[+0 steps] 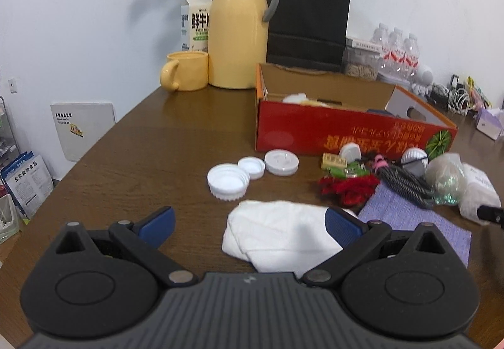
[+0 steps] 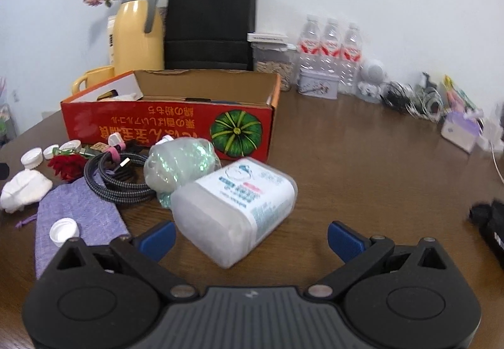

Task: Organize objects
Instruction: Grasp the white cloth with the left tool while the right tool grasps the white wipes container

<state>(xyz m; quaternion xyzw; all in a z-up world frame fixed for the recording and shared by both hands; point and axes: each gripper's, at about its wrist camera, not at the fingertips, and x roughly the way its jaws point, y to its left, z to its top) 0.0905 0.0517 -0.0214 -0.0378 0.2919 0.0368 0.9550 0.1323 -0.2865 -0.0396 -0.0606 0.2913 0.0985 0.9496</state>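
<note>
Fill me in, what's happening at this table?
A person is tidying clutter with two handheld grippers. Both are open and empty. The left gripper hovers over a folded white cloth; the right gripper faces a wrapped white pack. The red box behind stands open.

A dark wooden table (image 1: 132, 141) with a smooth, faintly glossy finish carries a red printed cardboard box (image 2: 163, 125), its inside raw brown and matt, beside a glossy yellow plastic-looking jug (image 1: 237, 34) and a matt black paper bag (image 1: 310, 18). In front lie a soft white folded cloth (image 1: 277, 229), ridged white plastic caps (image 1: 228, 180), a woven lilac fabric pouch (image 2: 75, 213), a braided grey cable (image 2: 116, 179) and a frosted translucent plastic pack (image 2: 233, 210) with a printed label.
</note>
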